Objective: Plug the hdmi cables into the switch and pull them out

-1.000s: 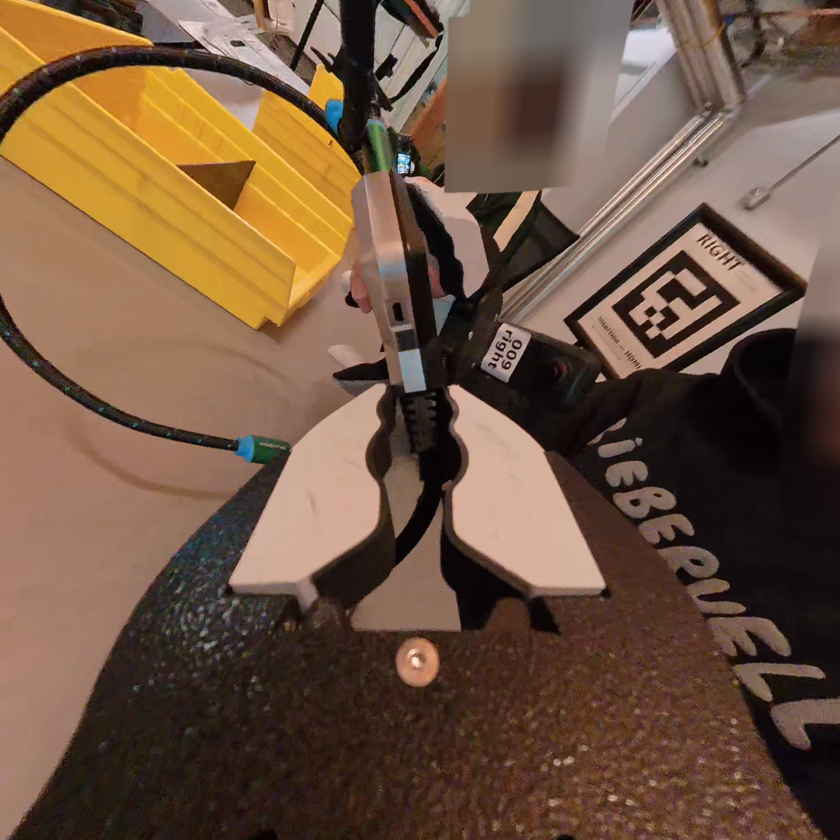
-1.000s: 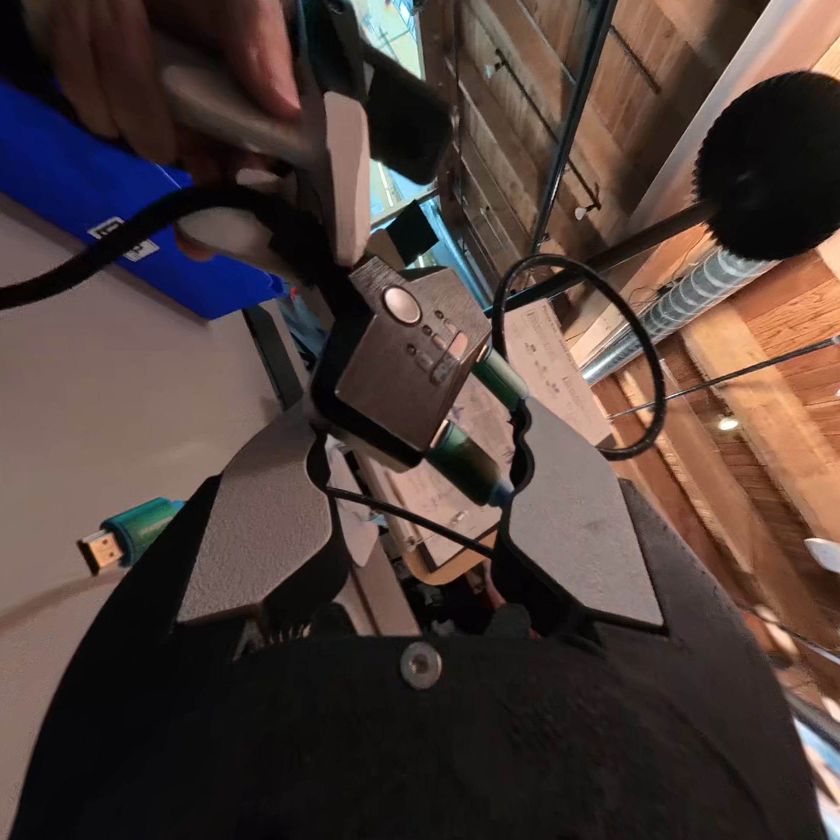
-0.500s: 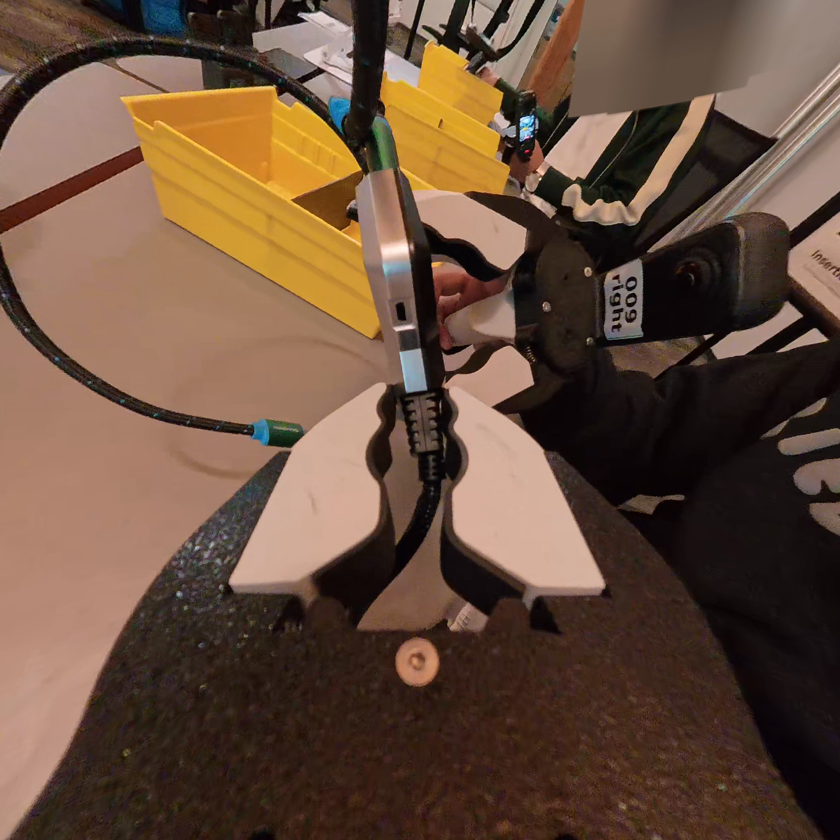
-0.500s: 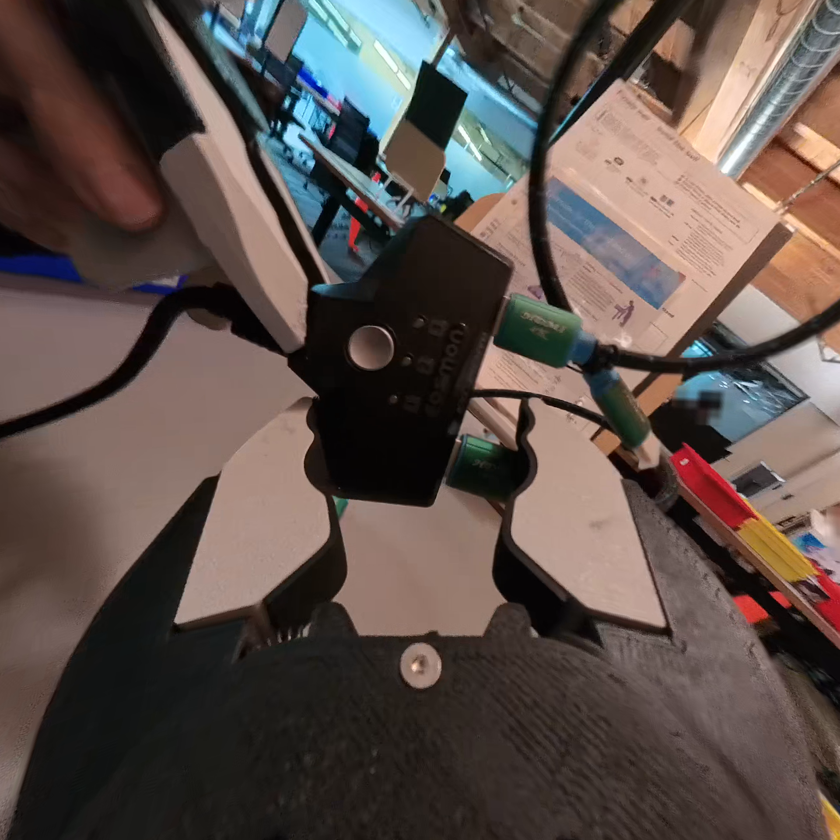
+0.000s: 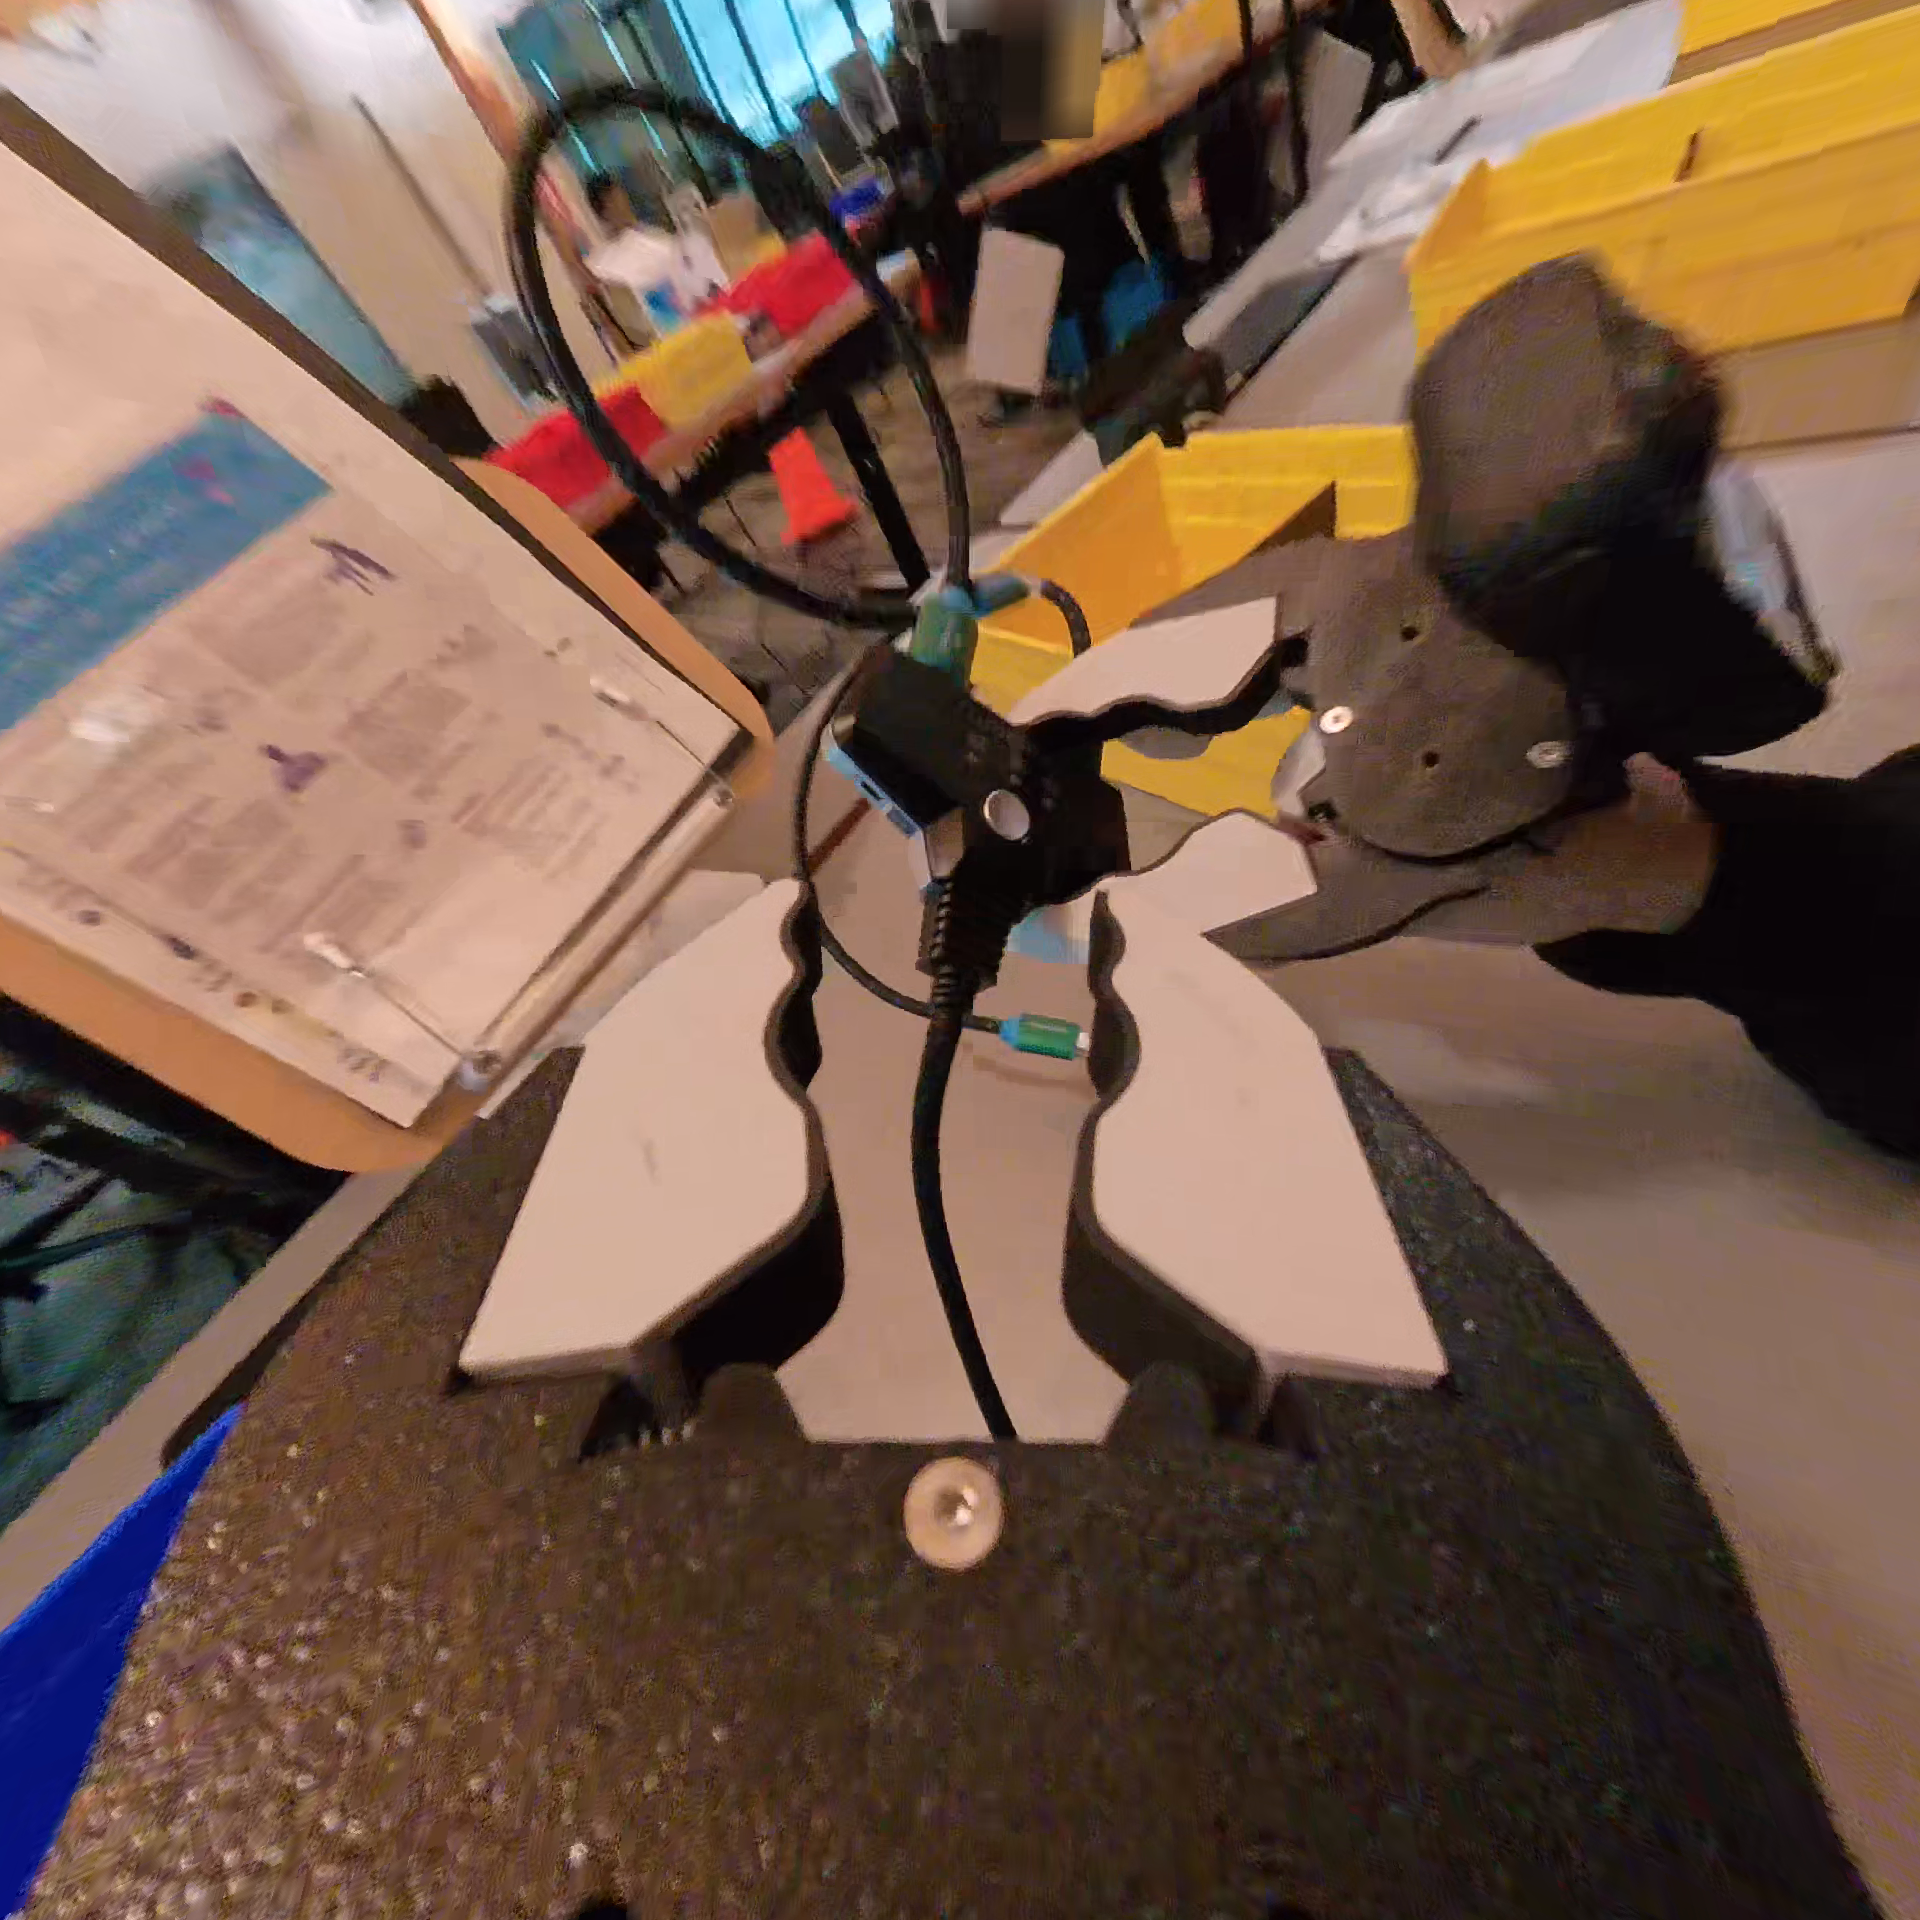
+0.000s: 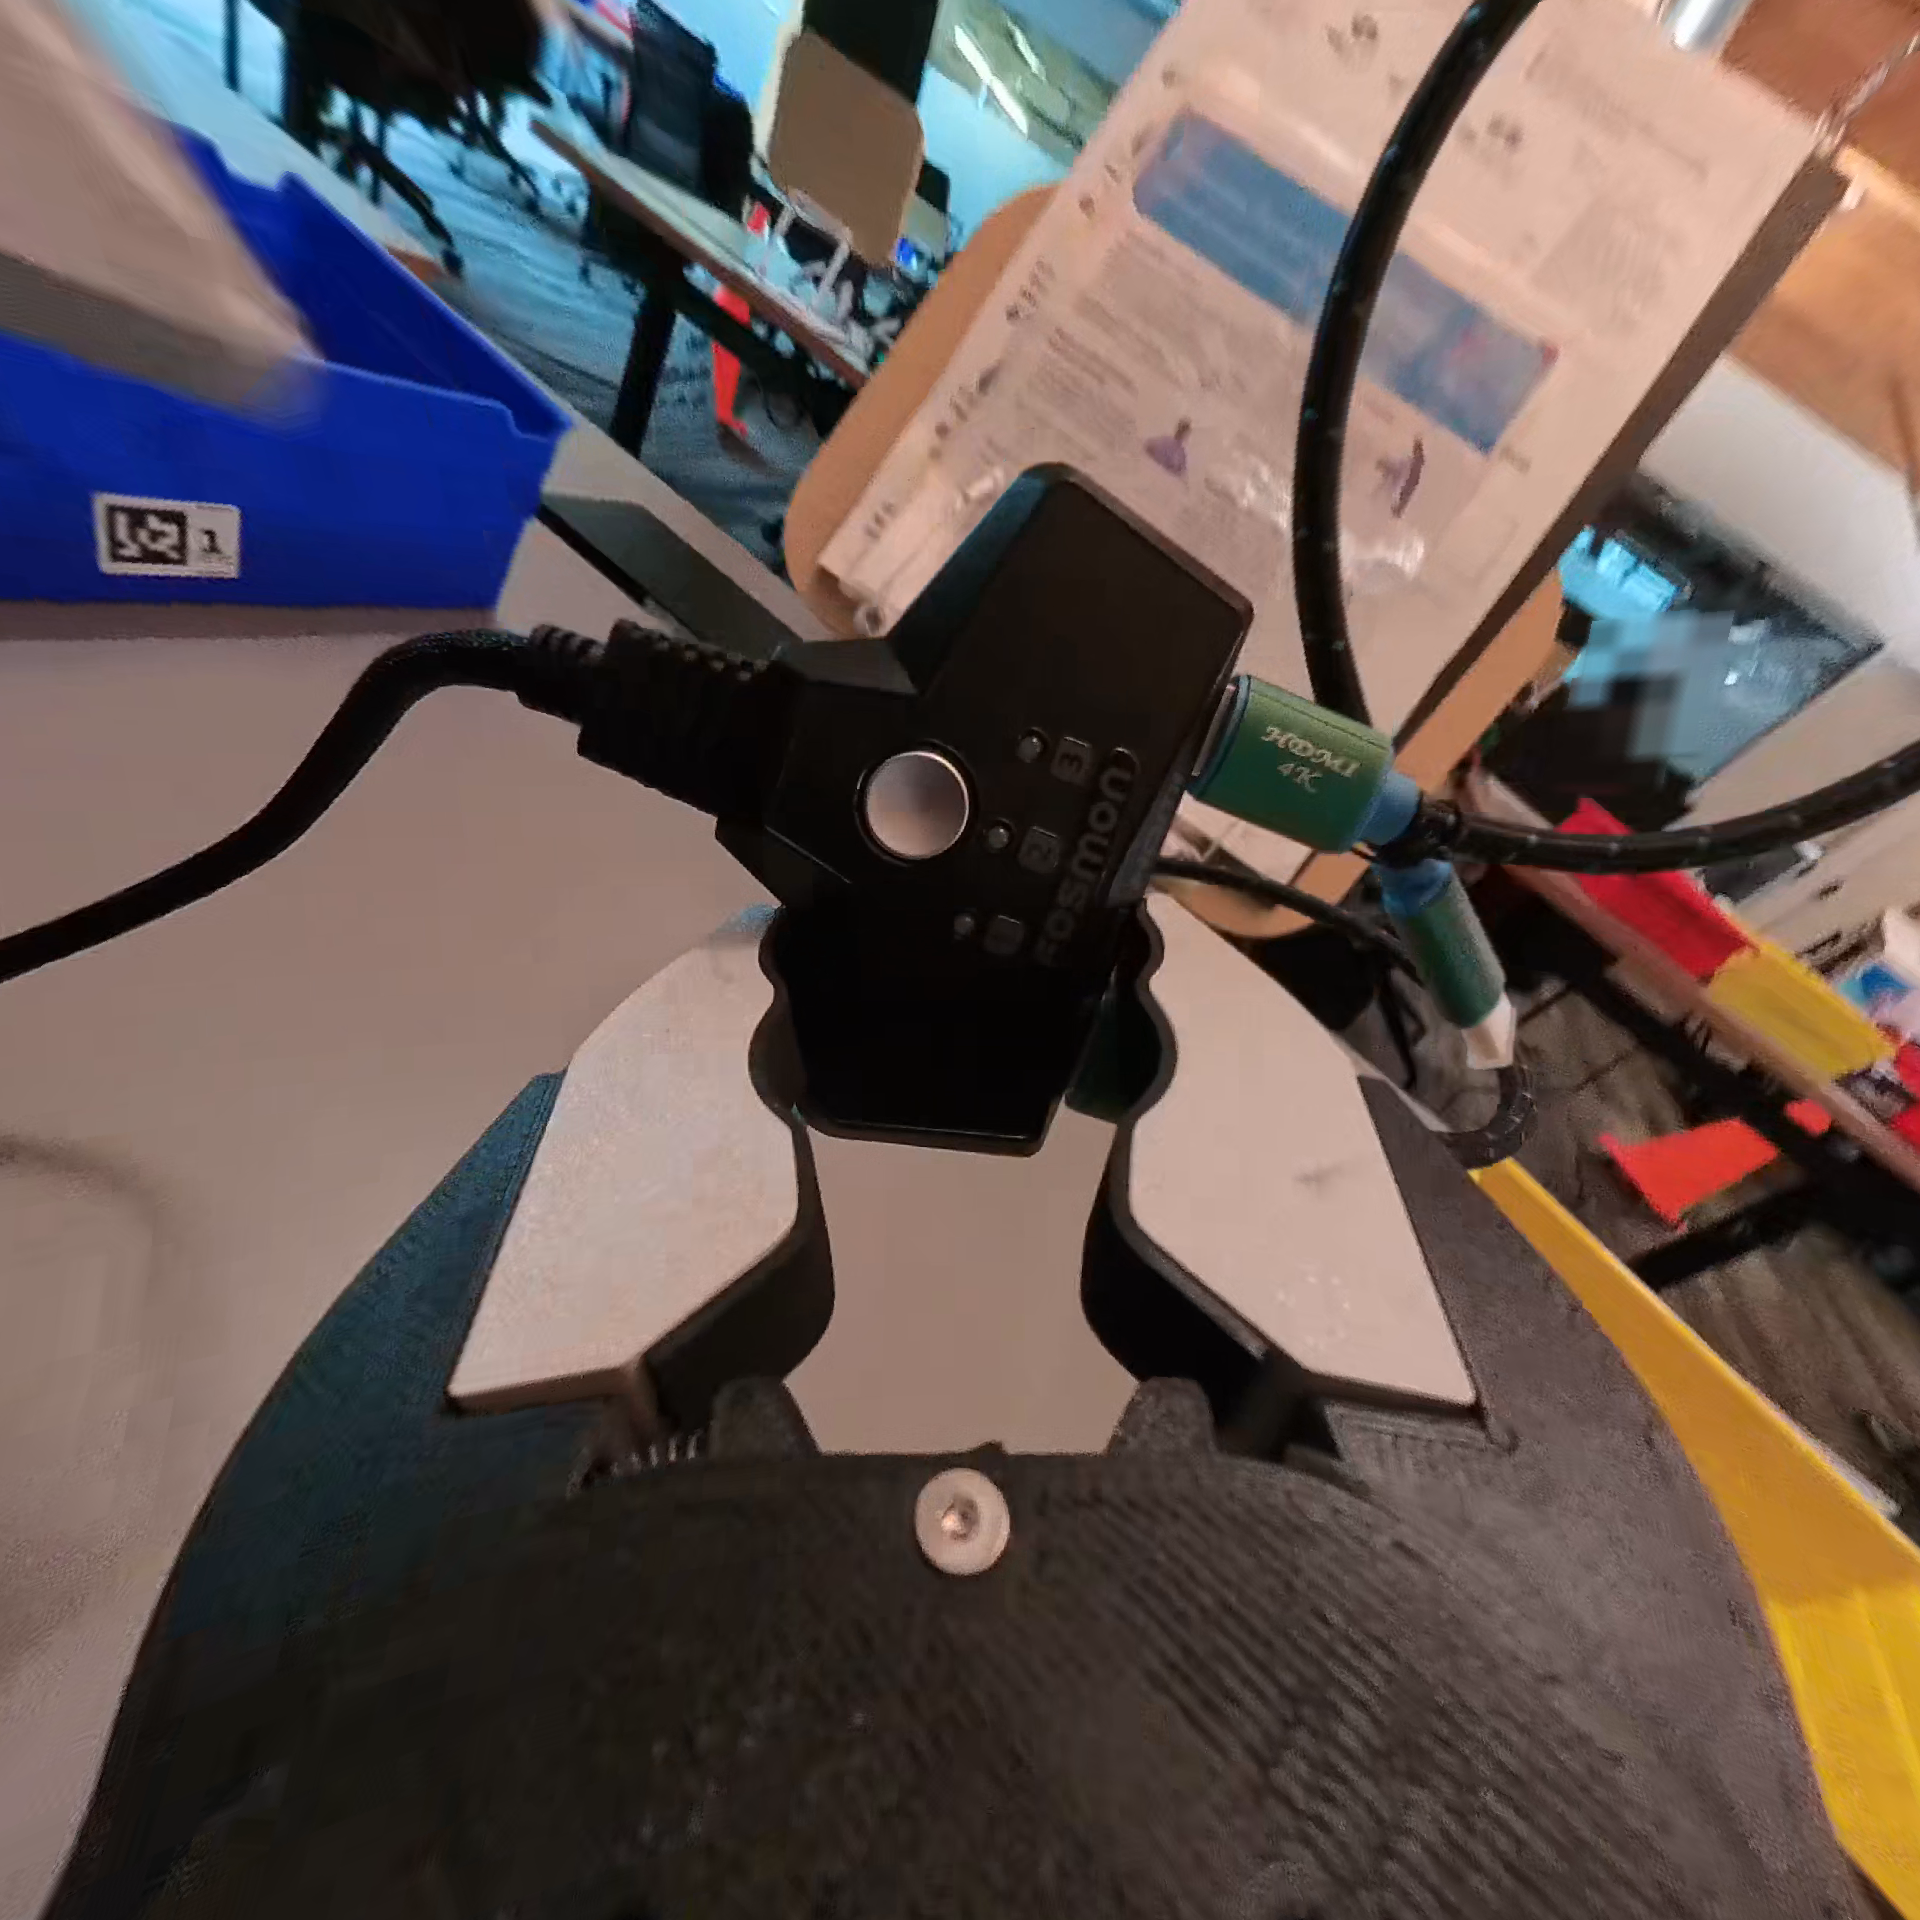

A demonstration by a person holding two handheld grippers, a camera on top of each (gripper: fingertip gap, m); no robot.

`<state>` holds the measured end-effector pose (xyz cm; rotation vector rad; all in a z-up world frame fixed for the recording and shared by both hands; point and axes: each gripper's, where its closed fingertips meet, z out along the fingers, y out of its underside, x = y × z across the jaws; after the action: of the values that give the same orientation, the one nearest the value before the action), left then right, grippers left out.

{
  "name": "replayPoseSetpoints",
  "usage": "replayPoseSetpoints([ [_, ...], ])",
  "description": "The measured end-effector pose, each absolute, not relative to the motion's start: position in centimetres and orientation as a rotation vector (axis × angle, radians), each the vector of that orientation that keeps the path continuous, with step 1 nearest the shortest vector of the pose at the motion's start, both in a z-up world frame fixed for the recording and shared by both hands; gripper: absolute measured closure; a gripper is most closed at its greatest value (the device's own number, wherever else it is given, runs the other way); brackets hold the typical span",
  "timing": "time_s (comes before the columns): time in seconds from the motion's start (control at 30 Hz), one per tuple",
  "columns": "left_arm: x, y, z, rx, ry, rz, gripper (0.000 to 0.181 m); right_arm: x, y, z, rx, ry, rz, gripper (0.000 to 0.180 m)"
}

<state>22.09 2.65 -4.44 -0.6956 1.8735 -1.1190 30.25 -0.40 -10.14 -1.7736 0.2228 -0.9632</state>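
The black HDMI switch (image 6: 997, 831) with a round silver button is clamped between the fingers of my right gripper (image 6: 956, 987). A green HDMI plug (image 6: 1288, 769) sits in the switch's side, and a second green plug (image 6: 1455, 956) hangs loose beside it. The switch's own black cable (image 6: 416, 675) leaves to the left. In the left wrist view my left gripper (image 5: 951, 935) is open; that cable (image 5: 935, 1143) runs between its fingers (image 5: 675, 1143) untouched. The switch (image 5: 935, 748) is held above by the right gripper (image 5: 1070, 800). Another green plug (image 5: 1044, 1036) lies on the table.
A board with printed sheets (image 5: 312, 727) stands at the left and also shows in the right wrist view (image 6: 1247, 312). Yellow bins (image 5: 1662, 208) are behind the right gripper. A blue bin (image 6: 312, 457) sits on the grey table (image 6: 260, 987).
My left gripper opened and let go of the switch's cable collar. My right gripper closed from wide open onto the switch's body. Both views swung round.
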Motion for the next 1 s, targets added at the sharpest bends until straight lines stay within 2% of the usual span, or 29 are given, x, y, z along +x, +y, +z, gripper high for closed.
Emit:
replayPoseSetpoints([
  [0.13,19.0,0.4,-3.3,-0.518,1.590,-1.027,0.133,30.9,-0.7,-10.8,-1.858,0.295,-0.881,0.120],
  [0.27,20.5,1.3,-5.0,-0.414,1.428,-1.032,0.145,30.0,0.8,-10.5,-1.909,0.268,-0.796,0.120],
  [0.4,22.8,3.8,-6.2,-0.385,1.445,-1.066,0.139,28.4,1.7,-9.1,-1.937,0.187,-0.782,0.121],
  [0.47,23.5,4.2,-6.4,-0.304,1.481,-1.066,0.142,27.9,2.0,-8.7,-1.970,0.160,-0.770,0.121],
  [0.6,24.9,4.5,-6.9,-0.243,1.520,-1.134,0.158,26.7,2.8,-8.0,-2.004,0.130,-0.705,0.120],
  [0.8,23.6,4.5,-6.0,-0.170,1.459,-1.310,0.161,27.9,2.1,-8.1,-2.061,0.179,-0.760,0.120],
  [1.0,24.7,5.2,-7.4,-0.228,1.509,-1.340,0.158,28.3,2.7,-9.2,-2.092,0.203,-0.758,0.120],
])
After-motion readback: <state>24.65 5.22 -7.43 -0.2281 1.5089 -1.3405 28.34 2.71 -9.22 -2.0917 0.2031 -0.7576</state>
